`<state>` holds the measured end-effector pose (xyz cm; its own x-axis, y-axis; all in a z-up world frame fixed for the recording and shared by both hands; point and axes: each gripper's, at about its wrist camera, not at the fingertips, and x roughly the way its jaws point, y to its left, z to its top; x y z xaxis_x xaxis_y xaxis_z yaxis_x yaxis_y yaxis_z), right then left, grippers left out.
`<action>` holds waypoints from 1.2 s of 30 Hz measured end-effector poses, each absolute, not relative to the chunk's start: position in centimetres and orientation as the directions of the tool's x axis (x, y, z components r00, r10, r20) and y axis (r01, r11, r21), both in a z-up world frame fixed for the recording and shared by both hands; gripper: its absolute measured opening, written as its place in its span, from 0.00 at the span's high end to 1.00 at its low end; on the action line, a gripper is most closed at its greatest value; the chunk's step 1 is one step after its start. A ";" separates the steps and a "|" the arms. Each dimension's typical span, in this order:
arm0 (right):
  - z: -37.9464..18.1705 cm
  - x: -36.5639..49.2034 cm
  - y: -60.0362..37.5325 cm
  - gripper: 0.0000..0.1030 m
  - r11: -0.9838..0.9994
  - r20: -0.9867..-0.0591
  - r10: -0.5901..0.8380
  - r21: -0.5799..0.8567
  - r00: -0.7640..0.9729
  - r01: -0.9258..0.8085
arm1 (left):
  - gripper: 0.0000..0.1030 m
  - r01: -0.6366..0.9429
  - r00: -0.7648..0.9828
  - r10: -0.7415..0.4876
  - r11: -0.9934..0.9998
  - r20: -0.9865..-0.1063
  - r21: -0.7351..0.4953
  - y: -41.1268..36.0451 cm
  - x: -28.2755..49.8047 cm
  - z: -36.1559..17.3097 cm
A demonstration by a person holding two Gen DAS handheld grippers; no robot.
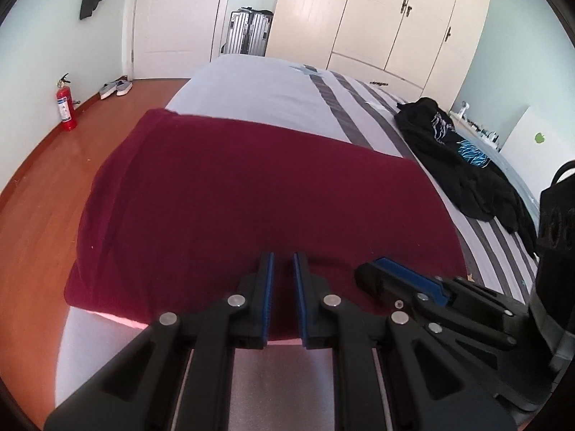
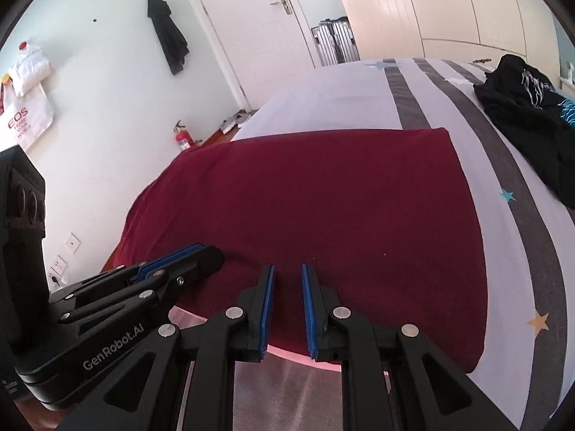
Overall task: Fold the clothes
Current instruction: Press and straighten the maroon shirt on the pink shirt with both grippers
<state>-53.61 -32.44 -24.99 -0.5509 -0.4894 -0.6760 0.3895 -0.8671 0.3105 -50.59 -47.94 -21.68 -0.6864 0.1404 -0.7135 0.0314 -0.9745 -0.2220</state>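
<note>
A dark red garment lies flat in a folded rectangle on the bed, also in the right wrist view. My left gripper hovers over its near edge, jaws slightly apart and empty. My right gripper is beside it over the same near edge, jaws slightly apart and empty. The right gripper shows in the left wrist view, and the left gripper shows in the right wrist view.
The bed has a white cover with grey stripes. A pile of black clothes lies at its far right. A fire extinguisher, shoes, a suitcase and wardrobes stand beyond.
</note>
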 end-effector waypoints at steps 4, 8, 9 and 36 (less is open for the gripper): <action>-23.3 -55.0 -31.9 0.87 -0.869 -0.647 -0.489 0.306 -0.585 0.388 | 0.90 0.031 -0.713 0.136 -0.974 -0.688 -0.225 -48.9 -53.0 -19.7; -23.0 -58.0 -32.1 0.87 -0.882 -0.639 -0.470 0.308 -0.608 0.357 | 0.90 0.035 -0.694 0.125 -0.978 -0.710 -0.206 -48.8 -55.8 -20.8; -23.2 -58.6 -32.3 0.87 -0.884 -0.645 -0.466 0.311 -0.605 0.349 | 0.90 0.034 -0.683 0.126 -0.978 -0.720 -0.204 -48.8 -56.2 -21.5; -24.4 -63.8 -28.5 0.90 -0.940 -0.709 -0.323 0.163 -0.627 0.299 | 0.90 0.131 -0.709 0.009 -0.981 -0.705 -0.144 -54.3 -60.8 -20.5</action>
<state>-63.80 -28.47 -24.42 -0.6270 -0.3227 -0.7091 0.2991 -0.9401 0.1634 -60.76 -54.31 -20.51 -0.7090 0.0087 -0.7051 0.1315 -0.9808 -0.1443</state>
